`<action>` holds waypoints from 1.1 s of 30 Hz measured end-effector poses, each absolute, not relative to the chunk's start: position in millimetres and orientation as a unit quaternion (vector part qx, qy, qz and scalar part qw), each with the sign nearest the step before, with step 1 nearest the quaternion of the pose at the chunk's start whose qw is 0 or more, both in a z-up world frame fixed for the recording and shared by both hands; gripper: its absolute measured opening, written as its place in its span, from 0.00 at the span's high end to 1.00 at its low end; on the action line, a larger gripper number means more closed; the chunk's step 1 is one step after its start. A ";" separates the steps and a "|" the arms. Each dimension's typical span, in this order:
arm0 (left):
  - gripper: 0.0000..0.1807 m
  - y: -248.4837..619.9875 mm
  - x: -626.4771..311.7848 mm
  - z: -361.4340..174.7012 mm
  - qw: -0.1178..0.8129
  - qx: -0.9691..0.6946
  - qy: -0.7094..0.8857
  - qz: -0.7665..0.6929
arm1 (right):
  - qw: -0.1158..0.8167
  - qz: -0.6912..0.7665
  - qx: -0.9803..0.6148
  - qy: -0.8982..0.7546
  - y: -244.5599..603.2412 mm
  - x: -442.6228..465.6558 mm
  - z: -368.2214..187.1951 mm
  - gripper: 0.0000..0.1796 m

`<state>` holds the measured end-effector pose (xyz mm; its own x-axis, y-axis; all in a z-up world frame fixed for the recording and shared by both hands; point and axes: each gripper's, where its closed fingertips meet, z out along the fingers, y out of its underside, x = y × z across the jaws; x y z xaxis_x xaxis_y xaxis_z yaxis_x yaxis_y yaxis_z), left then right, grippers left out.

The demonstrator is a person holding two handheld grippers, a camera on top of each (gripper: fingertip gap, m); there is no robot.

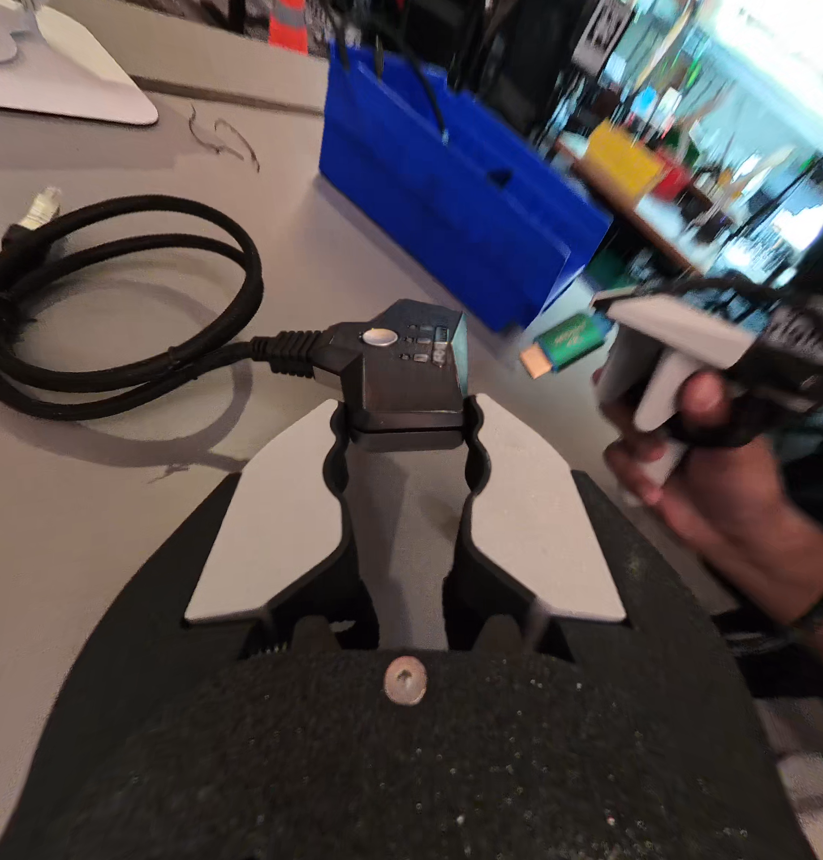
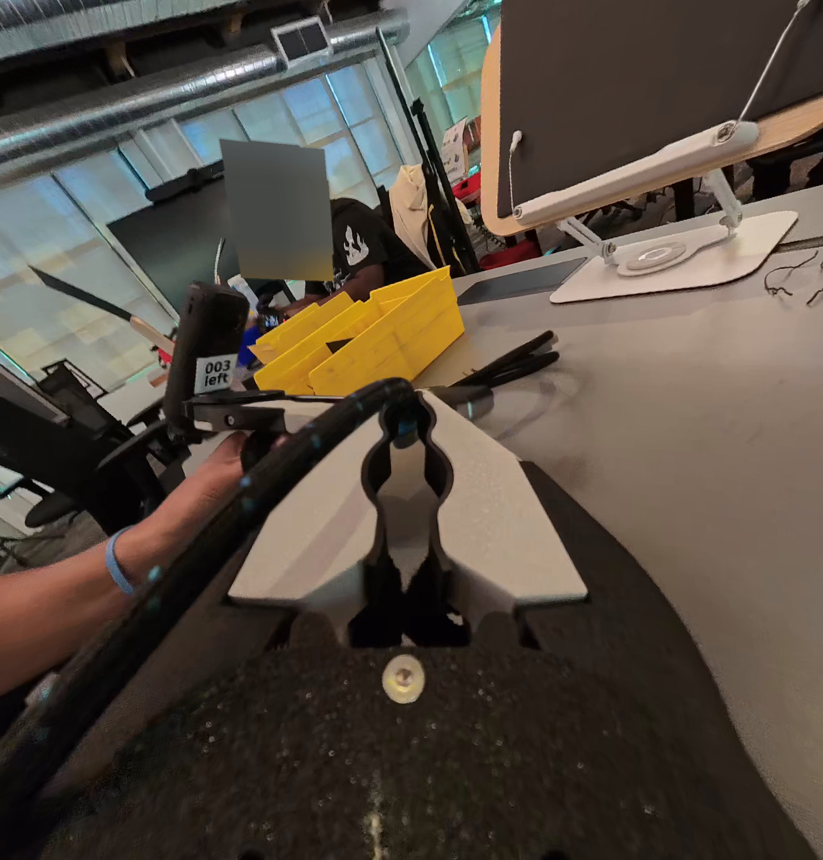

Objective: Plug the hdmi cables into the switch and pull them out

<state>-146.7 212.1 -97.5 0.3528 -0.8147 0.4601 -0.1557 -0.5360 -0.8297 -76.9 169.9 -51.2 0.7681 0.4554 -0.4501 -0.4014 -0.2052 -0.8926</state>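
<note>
My left gripper is shut on the black HDMI switch, which has a silver round button and a black braided lead coiled on the grey table to the left. In the left wrist view my right gripper comes in from the right, shut on a green HDMI plug whose gold tip points at the switch's right face, a short gap away. In the right wrist view my right gripper pinches the plug's blue-green end; its black cable runs back down to the left. The switch is hidden there.
A blue bin stands behind the switch. Yellow bins and black cables lie on the table. A white monitor stand is at the back. A person sits beyond the table, with a blur patch laid over them.
</note>
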 end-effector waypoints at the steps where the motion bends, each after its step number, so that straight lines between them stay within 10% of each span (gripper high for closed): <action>1: 0.73 213.0 -147.7 -91.1 0.355 -0.741 0.306 -0.481 | 0.639 0.341 -0.689 -0.012 168.8 -77.2 -46.6 0.97; 15: 0.73 212.8 -157.6 -179.3 0.301 -0.775 0.495 -0.252 | 0.584 0.377 -0.714 -0.083 171.6 -87.6 -64.8 0.97; 20: 0.62 184.0 -141.5 -117.3 0.397 -0.671 0.525 -0.341 | 0.569 0.428 -0.697 -0.089 162.9 -106.2 -60.1 0.98; 27: 0.88 139.5 -133.7 -98.1 0.422 -0.569 0.609 -0.355 | 0.544 0.471 -0.682 -0.131 150.4 -149.8 -58.0 0.96; 33: 0.88 111.1 -146.6 -94.4 0.302 -0.544 0.643 -0.447 | 0.553 0.418 -0.664 -0.280 128.0 -152.6 -58.1 0.88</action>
<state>-146.6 111.1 -94.4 -0.2260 -0.9692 0.0977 -0.4283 0.0088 -0.9036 -152.6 128.0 -58.1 0.4941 0.8343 -0.2445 -0.0896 -0.2309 -0.9688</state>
